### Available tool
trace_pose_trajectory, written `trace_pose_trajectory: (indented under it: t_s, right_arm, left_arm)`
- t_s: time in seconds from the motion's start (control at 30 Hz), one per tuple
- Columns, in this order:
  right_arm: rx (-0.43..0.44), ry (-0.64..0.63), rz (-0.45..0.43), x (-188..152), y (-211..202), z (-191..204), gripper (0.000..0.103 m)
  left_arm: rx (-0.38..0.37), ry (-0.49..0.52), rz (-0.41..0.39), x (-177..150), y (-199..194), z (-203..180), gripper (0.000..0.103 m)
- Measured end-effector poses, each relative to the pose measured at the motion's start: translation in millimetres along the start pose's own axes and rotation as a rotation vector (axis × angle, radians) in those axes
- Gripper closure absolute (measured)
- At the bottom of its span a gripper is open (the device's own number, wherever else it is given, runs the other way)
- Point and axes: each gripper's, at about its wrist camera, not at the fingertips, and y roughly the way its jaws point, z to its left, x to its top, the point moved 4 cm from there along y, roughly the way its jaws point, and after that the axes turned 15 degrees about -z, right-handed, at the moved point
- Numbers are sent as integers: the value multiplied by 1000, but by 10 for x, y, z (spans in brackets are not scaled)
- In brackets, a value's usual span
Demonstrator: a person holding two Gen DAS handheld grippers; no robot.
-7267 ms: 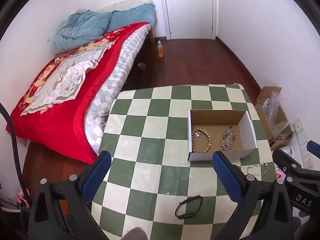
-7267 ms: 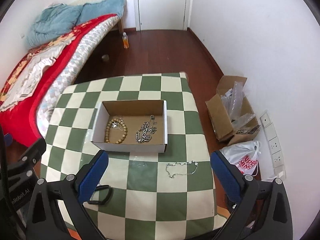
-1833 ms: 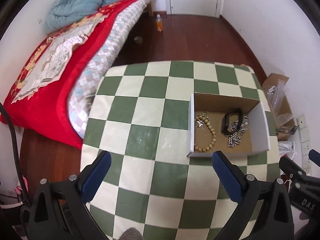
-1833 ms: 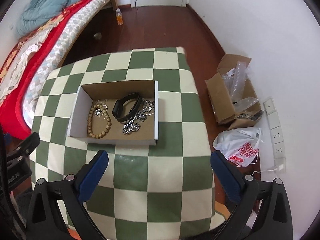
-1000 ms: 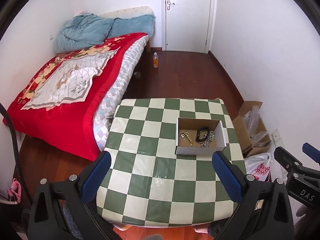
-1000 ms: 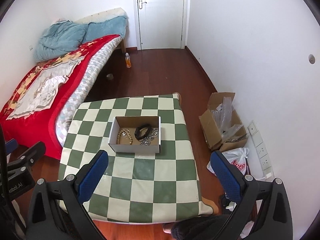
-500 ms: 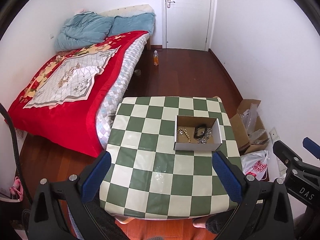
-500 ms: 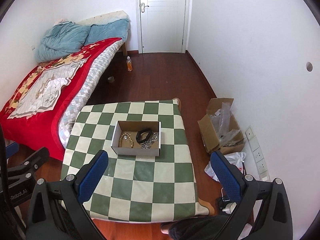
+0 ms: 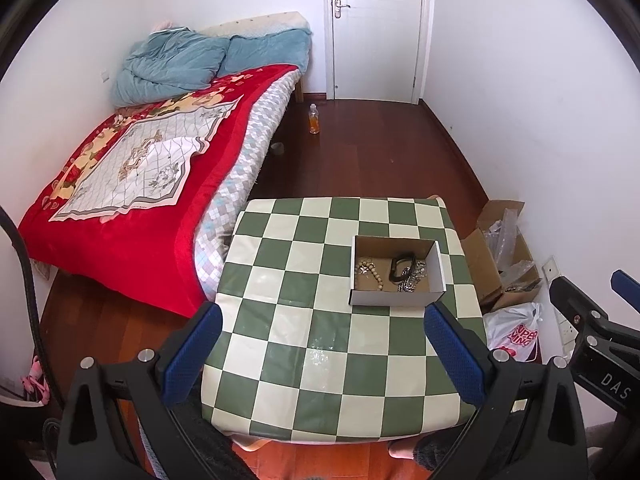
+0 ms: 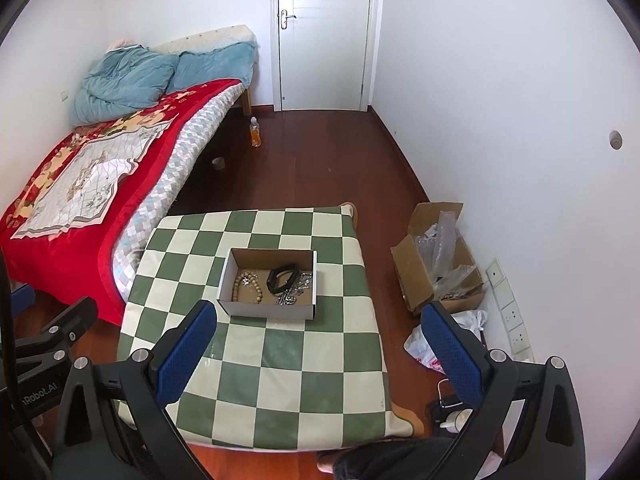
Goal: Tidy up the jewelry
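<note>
two views: both wrist cameras looked down on one checkered table from high above, each gripper held well clear of it.
left wrist, box: one white cardboard box [image 9: 396,272] sat open-topped on the right half of the checkered table [image 9: 304,344], likely left open so pieces could be dropped in from above.
left wrist, jewelry: three kinds lay inside, one wooden bead bracelet [image 9: 370,271] at the left, one black band [image 9: 399,267] in the middle, and silver chains [image 9: 412,278] bunched at the right; how many chains could not be told.
left wrist, gripper: the left gripper [image 9: 320,354] was spread wide and carried nothing, its blue pads apart over the near table edge.
right wrist, box: the same single box [image 10: 270,284] appeared near the table's middle, with no jewelry seen loose on the cloth, so the sorting looked finished.
right wrist, jewelry: one bead bracelet [image 10: 248,286], one black band [image 10: 282,276] and the silver tangle [image 10: 296,292] beside it.
right wrist, gripper: the right gripper [image 10: 326,354] was likewise wide apart and empty.
right wrist, floor: one brown carton [image 10: 436,276] and one plastic bag [image 10: 428,342] sat by the wall, apart from the task.
</note>
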Motion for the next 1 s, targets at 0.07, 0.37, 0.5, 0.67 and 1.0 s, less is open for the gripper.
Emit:
trace_pose_trajectory:
  t_s: [0.07,0.37,0.5,0.67,1.0]
  right_arm:
    - [2,2,2,-4,4,3,0]
    - [-1,0,0,-5,12,9,0]
    - [-3,5,-3,-18,4,17,0]
    - [-7,11,-8,-13,-19,4,0]
    - [-7,19,-13,-11,-53,-8,0]
  left_arm:
    - [2,4,-1,1,3,0,0]
    - [0,-1,-12,26,-27,-6,0]
    - [-3,0,-18,43,-61,-23,0]
    - [4,9,-29,54,-95,-35,0]
    - [2,4,-34,73,-135,-37,0]
